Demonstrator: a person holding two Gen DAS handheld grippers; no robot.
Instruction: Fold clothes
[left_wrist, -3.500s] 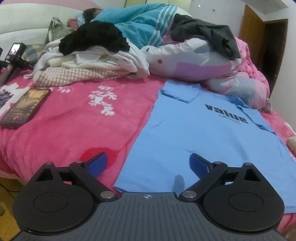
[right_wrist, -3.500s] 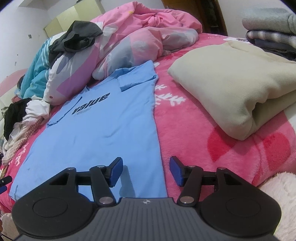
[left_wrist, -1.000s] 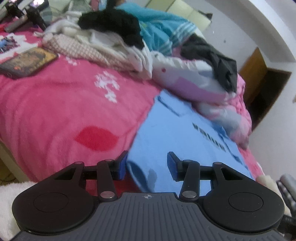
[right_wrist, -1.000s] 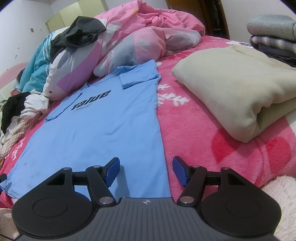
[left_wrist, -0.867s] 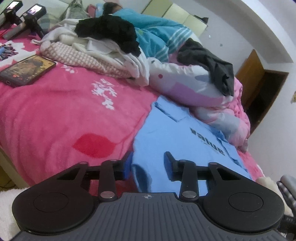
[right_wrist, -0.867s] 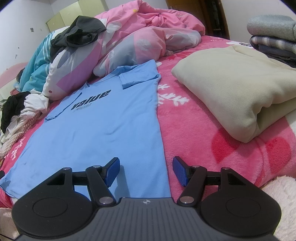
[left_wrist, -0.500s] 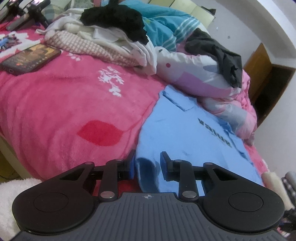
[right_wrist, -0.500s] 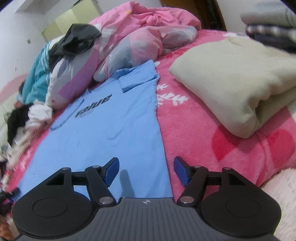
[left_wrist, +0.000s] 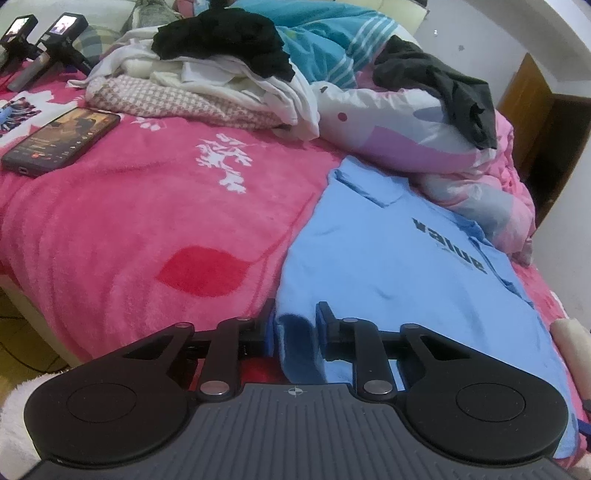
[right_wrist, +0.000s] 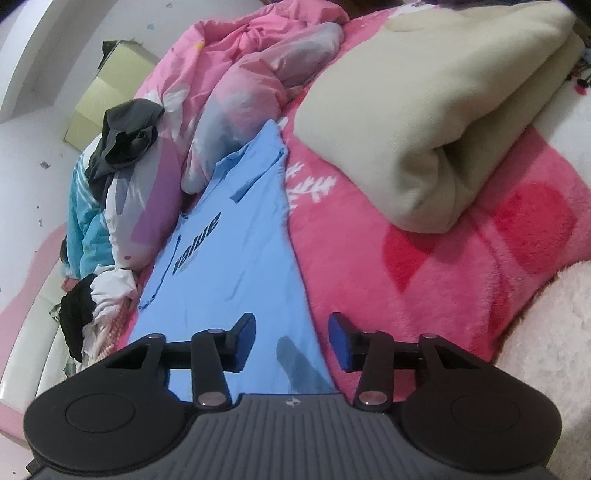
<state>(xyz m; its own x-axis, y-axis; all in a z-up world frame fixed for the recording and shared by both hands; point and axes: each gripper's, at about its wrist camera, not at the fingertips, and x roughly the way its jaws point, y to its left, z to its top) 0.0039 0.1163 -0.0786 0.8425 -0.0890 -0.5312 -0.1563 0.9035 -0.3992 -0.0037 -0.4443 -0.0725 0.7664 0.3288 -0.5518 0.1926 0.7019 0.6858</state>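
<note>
Left gripper (left_wrist: 295, 325) jaws just closing – pinch hem corner of light-blue cotton T-shirt (left_wrist: 388, 266). Right gripper (right_wrist: 291, 338) narrowing, still apart – straddles opposite hem edge on pink fleece blanket (right_wrist: 424, 280).

Each gripper was matte black plastic. The left gripper (left_wrist: 294, 328) had a grey ribbed deck at its base with a small white crosshair mark at the deck's front edge. On either side of that deck sat a round black disc housing. Angular linkage arms ran forward from the deck, each pinned with silver rivets, and ended in blue-faced pads (left_wrist: 270, 334). The right gripper (right_wrist: 291, 341) matched it: same ribbed deck, discs, rivets and blue pads (right_wrist: 338, 341).
</note>
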